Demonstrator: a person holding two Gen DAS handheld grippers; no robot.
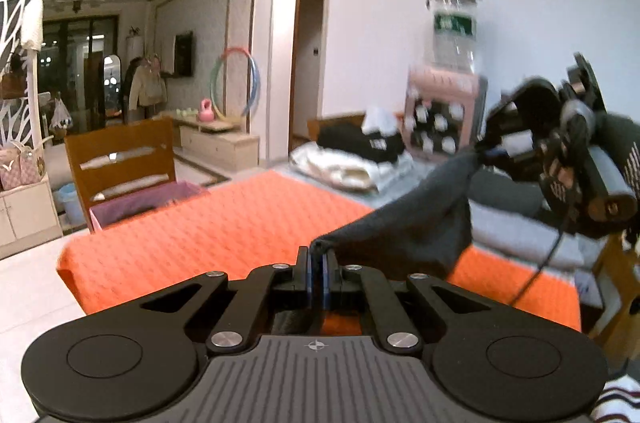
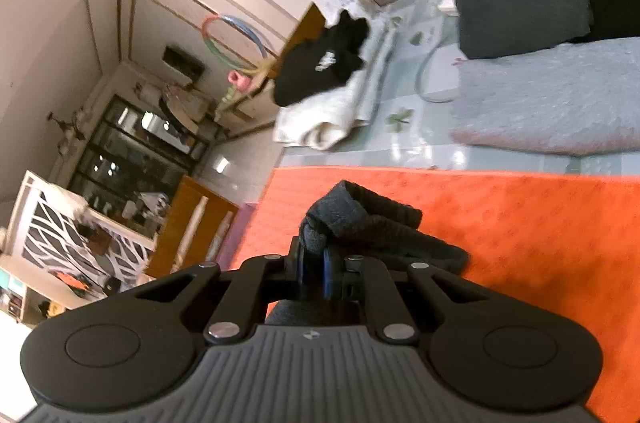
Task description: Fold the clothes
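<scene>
Now I have one dark garment [image 1: 420,223] stretched between my two claws, left claw [image 1: 319,263] and right claw [image 2: 314,263] both clamped on it above the orange surface [image 1: 224,223]

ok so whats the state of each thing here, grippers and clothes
left gripper: shut on a corner of the dark garment
right gripper: shut on a bunched edge of the dark garment
dark garment: lifted, slung between both grippers above the orange cloth
orange cloth: spread flat on the table
grey folded garment: folded, lying behind
black garment: crumpled on a white bundle
</scene>
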